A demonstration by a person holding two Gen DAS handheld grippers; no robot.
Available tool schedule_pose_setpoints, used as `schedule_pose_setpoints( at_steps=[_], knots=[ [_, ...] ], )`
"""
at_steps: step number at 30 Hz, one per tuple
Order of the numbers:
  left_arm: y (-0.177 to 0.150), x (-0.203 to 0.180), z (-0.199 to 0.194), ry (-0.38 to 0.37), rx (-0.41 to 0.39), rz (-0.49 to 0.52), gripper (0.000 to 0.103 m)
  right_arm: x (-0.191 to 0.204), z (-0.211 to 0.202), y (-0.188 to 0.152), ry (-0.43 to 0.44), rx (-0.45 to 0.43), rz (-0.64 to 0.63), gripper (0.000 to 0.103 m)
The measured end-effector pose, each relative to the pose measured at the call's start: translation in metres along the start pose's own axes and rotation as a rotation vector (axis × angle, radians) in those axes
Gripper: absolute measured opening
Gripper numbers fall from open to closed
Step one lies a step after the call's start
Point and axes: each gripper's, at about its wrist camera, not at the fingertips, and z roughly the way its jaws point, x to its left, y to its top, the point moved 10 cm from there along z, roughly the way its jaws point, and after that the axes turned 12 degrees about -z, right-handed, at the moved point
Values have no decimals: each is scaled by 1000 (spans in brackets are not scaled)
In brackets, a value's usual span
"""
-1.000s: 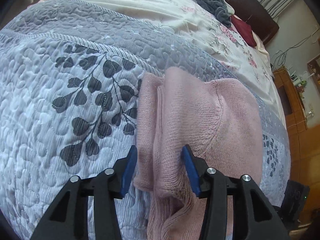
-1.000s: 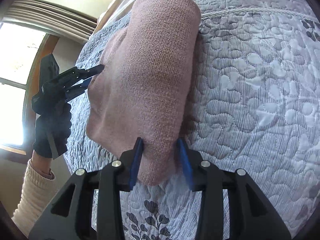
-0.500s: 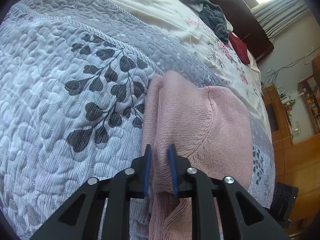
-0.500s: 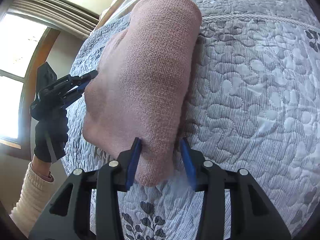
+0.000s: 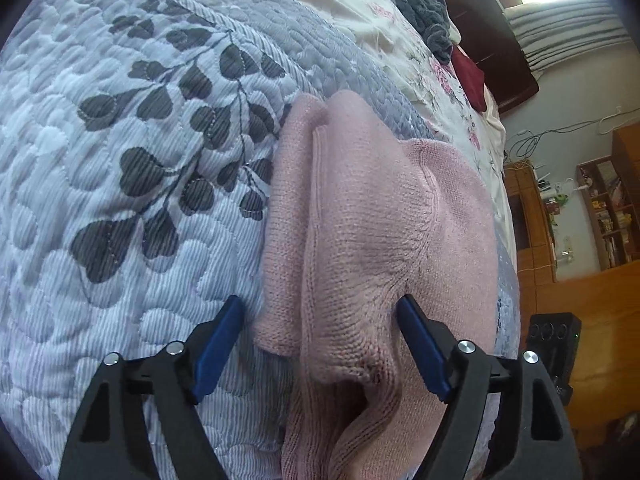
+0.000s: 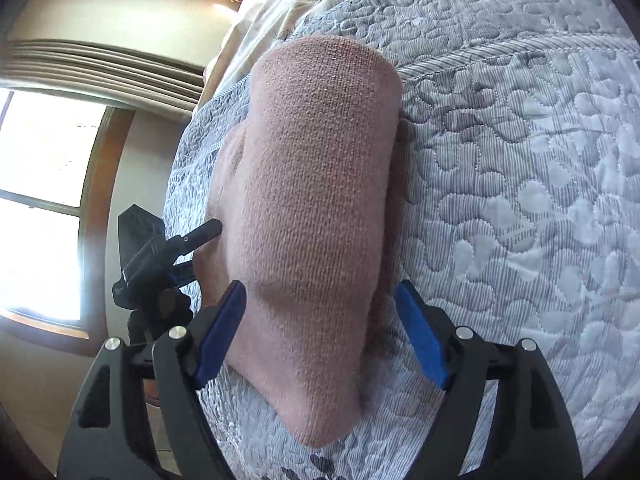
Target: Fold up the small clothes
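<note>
A folded pink knit garment (image 5: 360,216) lies on the grey quilted bedspread (image 5: 132,184) with a dark leaf print. My left gripper (image 5: 320,344) is open wide at the garment's near end, and the layered edges and a seam lie between its blue pads. In the right wrist view the same pink garment (image 6: 316,208) shows its smooth folded side. My right gripper (image 6: 320,334) is open wide, one finger on each side of the garment's near corner. The left gripper (image 6: 198,250) also shows there, at the garment's left edge, held by a gloved hand.
Further up the bed, a dark grey garment (image 5: 424,4) and a dark red cloth (image 5: 468,76) lie on a cream floral sheet (image 5: 360,8). Wooden cabinets (image 5: 600,300) stand to the right of the bed. A bright window (image 6: 40,208) is beyond the bed's edge.
The left gripper closed on the garment's edge half a second ago and has now opened wide. The right gripper has opened wider and moved forward along the garment.
</note>
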Motion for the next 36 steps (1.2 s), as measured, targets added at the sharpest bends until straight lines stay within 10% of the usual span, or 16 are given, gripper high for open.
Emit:
schedule_pose_setpoints(
  at_steps=[6,11,23,36],
  knots=[
    [-3,-23,20,-114,61,6,82,-5,37,18,138,4,99,89],
    [-13,-29,20,-149,56,1,52,5,35,21,170,-37,93,64],
    [-129,-131,-5,-320,88,115,48,26,-112,-34,183,-106,-12,57],
    [-254,-145,50,-189,161,228,40,-59,-181,-158,82,-78,117,58]
  ],
)
